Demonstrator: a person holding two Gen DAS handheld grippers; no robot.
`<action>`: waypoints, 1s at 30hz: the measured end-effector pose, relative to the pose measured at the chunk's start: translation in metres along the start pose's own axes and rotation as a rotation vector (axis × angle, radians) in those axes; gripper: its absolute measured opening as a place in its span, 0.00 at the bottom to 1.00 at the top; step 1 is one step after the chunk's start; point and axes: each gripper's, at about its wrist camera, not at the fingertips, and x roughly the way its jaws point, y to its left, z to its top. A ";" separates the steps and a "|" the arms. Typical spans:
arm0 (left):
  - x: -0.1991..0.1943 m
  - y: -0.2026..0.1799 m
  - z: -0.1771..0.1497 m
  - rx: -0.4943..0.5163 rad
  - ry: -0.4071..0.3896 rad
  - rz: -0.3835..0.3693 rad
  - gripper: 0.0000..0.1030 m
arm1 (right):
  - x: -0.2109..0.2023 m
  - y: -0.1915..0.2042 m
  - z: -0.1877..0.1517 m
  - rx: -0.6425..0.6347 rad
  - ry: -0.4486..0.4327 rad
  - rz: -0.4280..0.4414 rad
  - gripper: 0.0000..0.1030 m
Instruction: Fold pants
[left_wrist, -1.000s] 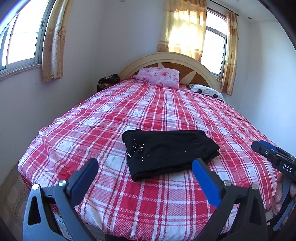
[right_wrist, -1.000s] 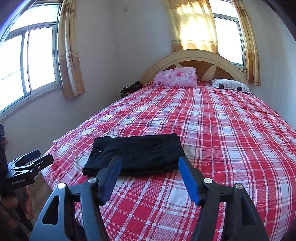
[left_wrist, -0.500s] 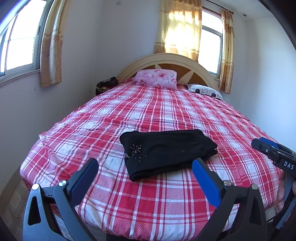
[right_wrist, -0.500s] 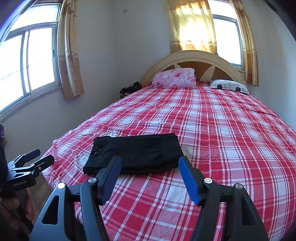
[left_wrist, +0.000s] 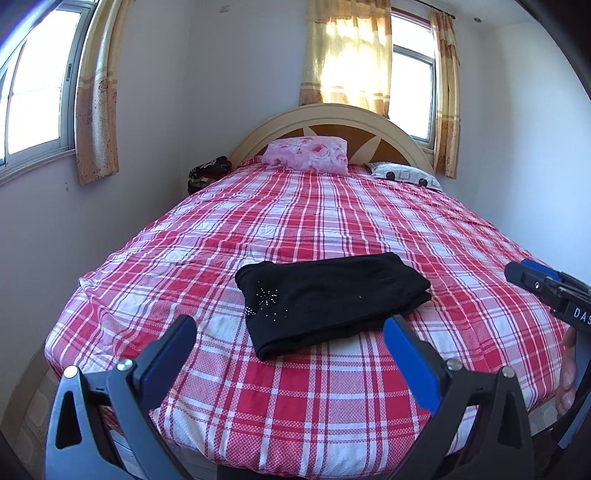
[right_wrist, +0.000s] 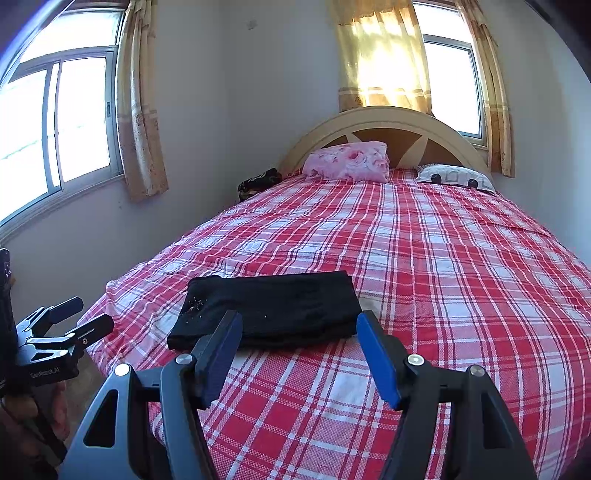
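Observation:
Black pants (left_wrist: 328, 295) lie folded into a compact rectangle near the foot of the bed (left_wrist: 332, 417), with a small beaded pattern at their left end; they also show in the right wrist view (right_wrist: 273, 310). My left gripper (left_wrist: 290, 325) is open and empty, held back from the pants above the bed's foot. My right gripper (right_wrist: 297, 321) is open and empty, also back from the pants. Each gripper shows at the edge of the other's view, the right one (left_wrist: 535, 284) and the left one (right_wrist: 70, 317).
The bed has a red and white checked cover and a rounded headboard (left_wrist: 328, 118). A pink pillow (left_wrist: 308, 153) and a white patterned pillow (left_wrist: 404, 175) lie at the head. A dark bundle (left_wrist: 208, 171) sits beside the bed by the left wall. Windows with curtains (left_wrist: 98, 99) line the walls.
Both grippers have drawn slightly back and tilted up; the pants sit a little higher in the views. The pants have not moved on the bed.

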 end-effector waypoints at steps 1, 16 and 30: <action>-0.001 -0.002 0.001 0.007 -0.005 0.001 1.00 | -0.001 0.000 0.000 0.001 -0.003 -0.001 0.64; -0.018 -0.003 0.010 0.000 -0.056 0.002 1.00 | -0.018 0.000 0.004 -0.004 -0.045 -0.007 0.65; -0.020 0.005 0.012 -0.034 -0.063 0.023 1.00 | -0.027 0.007 0.005 -0.027 -0.065 -0.007 0.65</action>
